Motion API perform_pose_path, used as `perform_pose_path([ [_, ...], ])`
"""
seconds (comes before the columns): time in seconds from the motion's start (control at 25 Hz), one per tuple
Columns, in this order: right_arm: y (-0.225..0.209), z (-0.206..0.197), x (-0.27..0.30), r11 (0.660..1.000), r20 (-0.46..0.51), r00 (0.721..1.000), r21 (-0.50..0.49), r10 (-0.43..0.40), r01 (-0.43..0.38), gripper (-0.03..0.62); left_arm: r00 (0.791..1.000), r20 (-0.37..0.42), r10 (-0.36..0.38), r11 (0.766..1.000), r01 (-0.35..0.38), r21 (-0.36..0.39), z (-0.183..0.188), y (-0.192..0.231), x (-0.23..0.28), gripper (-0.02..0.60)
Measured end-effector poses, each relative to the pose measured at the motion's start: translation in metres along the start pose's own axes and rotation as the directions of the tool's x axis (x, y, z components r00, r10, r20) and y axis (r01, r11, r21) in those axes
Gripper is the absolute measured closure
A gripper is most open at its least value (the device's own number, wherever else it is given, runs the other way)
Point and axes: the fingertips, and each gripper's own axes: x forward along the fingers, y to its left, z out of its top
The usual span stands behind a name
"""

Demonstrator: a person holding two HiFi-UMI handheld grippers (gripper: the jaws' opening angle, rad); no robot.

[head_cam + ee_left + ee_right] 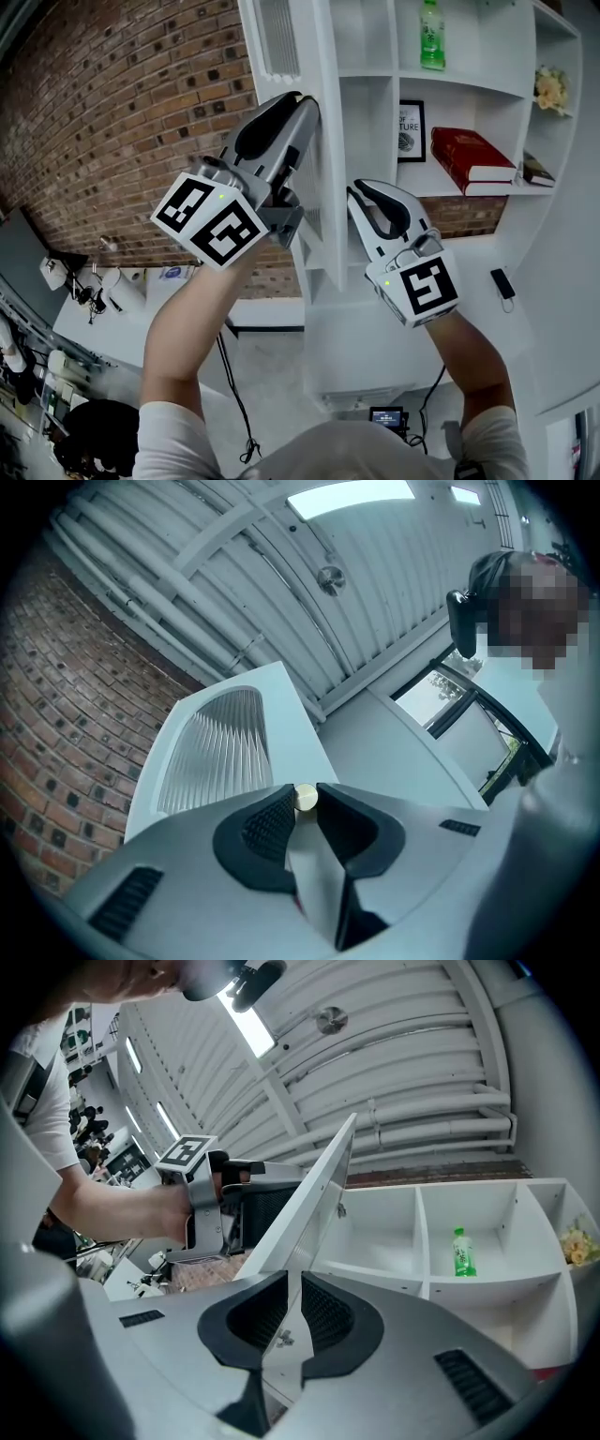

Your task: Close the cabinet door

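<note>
The white cabinet door (323, 141) stands open, seen edge-on in the head view. It has a ribbed glass panel (214, 752). My left gripper (302, 98) is on the door's outer side, and its jaws are shut on the small brass knob (306, 799). My right gripper (354, 190) is lower, on the door's inner side, close to the white panel (314, 1194). Only a thin slit shows between its jaws, with nothing held in it. A hinge plate shows behind that slit.
The open shelves hold a green bottle (431, 36), a framed picture (411, 129), a red book (472, 157) and flowers (551, 89). A brick wall (122, 103) runs along the left. A small black device (502, 281) hangs on the cabinet's right side.
</note>
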Motion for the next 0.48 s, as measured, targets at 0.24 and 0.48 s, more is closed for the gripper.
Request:
perform_pose_path([
  [0.24, -0.02, -0.005, -0.007, 0.999, 0.001, 0.999, -0.011, -0.039, 0.039, 0.531, 1.0, -0.016, 0.019, 1.0, -0.019, 0.022, -0.009, -0.006, 0.015, 0.505],
  [0.48, -0.046, -0.012, -0.018, 0.997, 0.002, 0.997, -0.003, -0.082, 0.082, 0.531, 0.999, -0.032, 0.034, 0.999, -0.033, 0.035, -0.023, -0.013, 0.038, 0.508],
])
